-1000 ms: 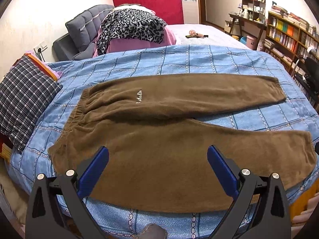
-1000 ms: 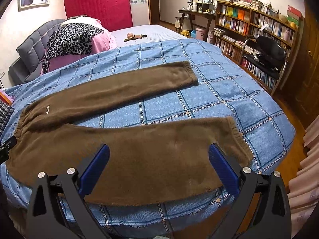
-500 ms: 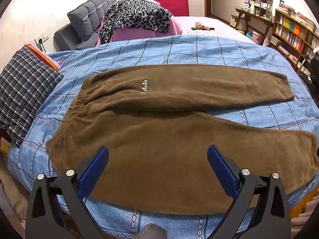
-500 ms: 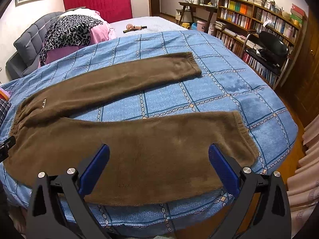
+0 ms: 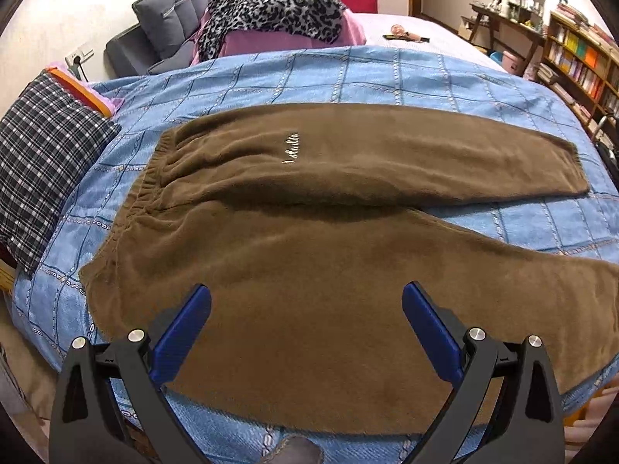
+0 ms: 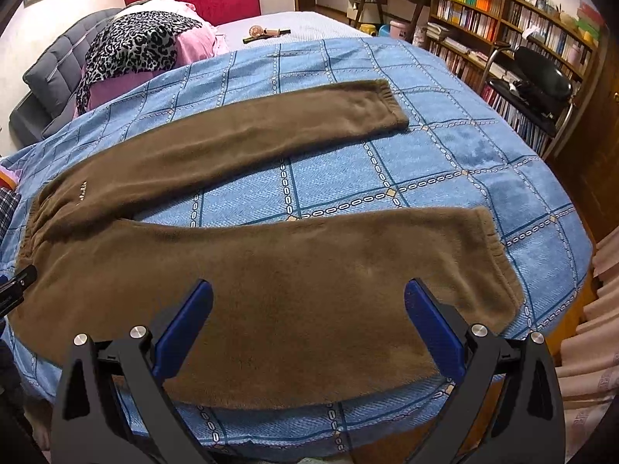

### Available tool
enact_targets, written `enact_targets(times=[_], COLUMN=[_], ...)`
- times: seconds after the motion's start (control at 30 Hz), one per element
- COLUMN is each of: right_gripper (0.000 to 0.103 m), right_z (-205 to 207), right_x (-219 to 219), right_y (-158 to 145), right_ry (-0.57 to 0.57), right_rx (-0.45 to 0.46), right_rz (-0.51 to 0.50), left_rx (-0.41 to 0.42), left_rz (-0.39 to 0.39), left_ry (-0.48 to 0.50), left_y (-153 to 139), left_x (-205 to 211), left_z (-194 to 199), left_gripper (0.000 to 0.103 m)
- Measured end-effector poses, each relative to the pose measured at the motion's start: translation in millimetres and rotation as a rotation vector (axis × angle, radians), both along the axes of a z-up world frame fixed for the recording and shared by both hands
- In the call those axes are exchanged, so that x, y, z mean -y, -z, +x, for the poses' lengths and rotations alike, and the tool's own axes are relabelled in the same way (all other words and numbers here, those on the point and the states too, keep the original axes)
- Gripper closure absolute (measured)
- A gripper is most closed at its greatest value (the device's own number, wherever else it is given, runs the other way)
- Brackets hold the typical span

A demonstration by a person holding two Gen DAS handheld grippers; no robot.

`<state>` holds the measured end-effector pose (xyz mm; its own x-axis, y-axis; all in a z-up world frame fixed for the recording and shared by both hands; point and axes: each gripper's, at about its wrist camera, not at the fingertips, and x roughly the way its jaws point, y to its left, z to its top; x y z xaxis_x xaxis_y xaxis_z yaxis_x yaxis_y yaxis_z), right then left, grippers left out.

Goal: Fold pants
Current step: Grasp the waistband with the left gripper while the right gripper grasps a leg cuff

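Note:
Brown fleece pants (image 5: 309, 255) lie flat on a blue patterned bedspread (image 5: 348, 77), waistband at the left, both legs spread apart toward the right. My left gripper (image 5: 307, 301) is open and empty, hovering over the near leg close to the waist. My right gripper (image 6: 308, 301) is open and empty over the near leg (image 6: 294, 282), left of its cuff (image 6: 499, 259). The far leg (image 6: 247, 135) lies separate, with blue bedspread (image 6: 445, 154) showing between the legs. The tip of the left gripper shows at the right wrist view's left edge (image 6: 15, 286).
A plaid pillow (image 5: 42, 162) sits left of the waistband. A leopard-print cloth on pink bedding (image 5: 271, 11) lies beyond. Bookshelves (image 6: 514, 31) and a black chair (image 6: 541, 77) stand at the right, past the bed's edge.
Both grippers have moved forward and lower toward the pants, which now fill more of each view. The pants have not moved.

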<state>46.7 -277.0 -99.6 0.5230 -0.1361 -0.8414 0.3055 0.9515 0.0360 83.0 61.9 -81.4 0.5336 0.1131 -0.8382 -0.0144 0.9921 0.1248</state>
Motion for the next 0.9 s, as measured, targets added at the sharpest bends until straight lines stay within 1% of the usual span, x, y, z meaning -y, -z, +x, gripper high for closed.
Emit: enact_targets(times=[0.23,0.4,0.5,0.7,0.83,0.9], right_gripper=[0.003,0.003,0.003,0.003,0.003,0.003], right_z=[30,55,69,94,109,116], right_x=[-2,-5,-4,-4,-3,-2], right_y=[4,10,14,24,35,41], right_ry=[-0.013,-0.027,-0.028,-0.029,-0.032,-0.03], right_rx=[-0.01,-0.028,-0.04,-0.058,-0.083,-0.097], right_rz=[-0.003,0.002,0.002,0.015,0.023,0.029], left_rx=[0.008,0.017,0.008,-0.03,-0.056,-0.062], left_rz=[0.024,0.051,0.068,0.072,0.049,0.033], left_ry=[-0.062,-0.118,-0.155,-0.251,-0.337,-0.361], left_y=[0,1,5,20,35,42], left_x=[-24,-45,-62,-110,-153,-170], left_z=[38,74,99,160,205,222], left_gripper=[0.005,0.005,0.005,0.005,0.005,0.005])
